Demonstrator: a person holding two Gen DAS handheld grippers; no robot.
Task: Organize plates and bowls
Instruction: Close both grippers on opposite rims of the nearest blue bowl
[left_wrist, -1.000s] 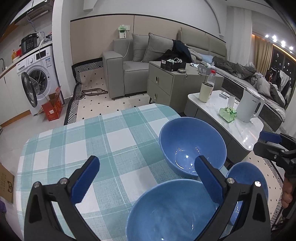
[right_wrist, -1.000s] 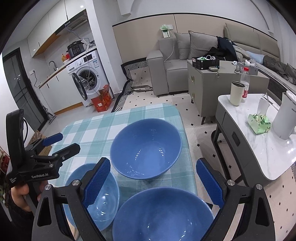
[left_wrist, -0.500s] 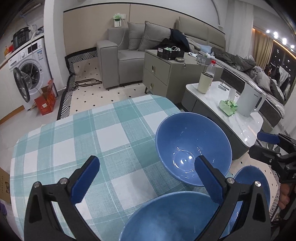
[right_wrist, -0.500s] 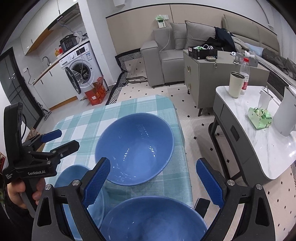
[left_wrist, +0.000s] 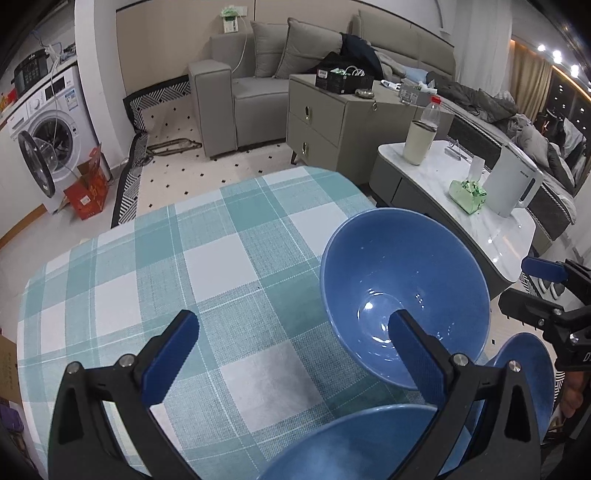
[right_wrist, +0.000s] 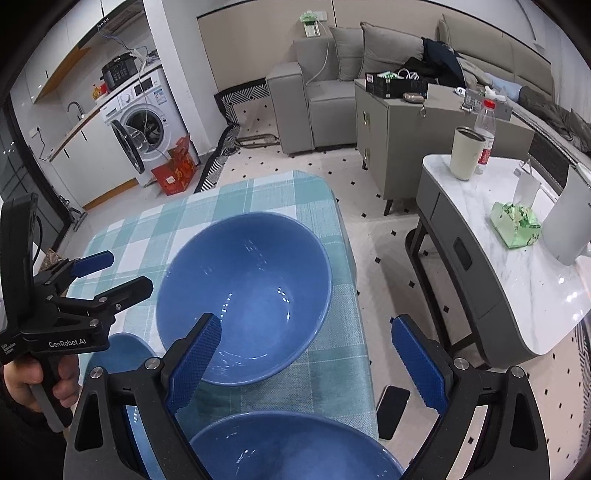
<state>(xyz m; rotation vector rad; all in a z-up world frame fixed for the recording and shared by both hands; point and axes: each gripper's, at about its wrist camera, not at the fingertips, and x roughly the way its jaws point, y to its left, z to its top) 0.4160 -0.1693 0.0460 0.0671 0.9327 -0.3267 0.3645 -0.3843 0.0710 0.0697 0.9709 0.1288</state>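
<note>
Three blue bowls stand on a teal checked table (left_wrist: 147, 266). The far large bowl (left_wrist: 404, 291) (right_wrist: 245, 291) sits near the table's right edge. A second blue bowl (left_wrist: 354, 446) lies under my left gripper (left_wrist: 291, 343), which is open and empty above the cloth. A third blue bowl (right_wrist: 291, 446) (left_wrist: 528, 373) lies under my right gripper (right_wrist: 314, 349), also open and empty, its left finger over the far bowl's near rim. The left gripper shows in the right wrist view (right_wrist: 110, 273); the right gripper shows in the left wrist view (left_wrist: 528, 288).
A marble side table (right_wrist: 517, 266) with a tumbler, bottle, kettle and green pack stands right of the table. A dark phone (right_wrist: 393, 410) lies on the floor by the table's edge. A sofa, cabinet and washing machine stand further back.
Both grippers have moved forward and lower toward the far large bowl, which now looks bigger and nearer. The near bowls have slid lower in both views. Both grippers stay open.
</note>
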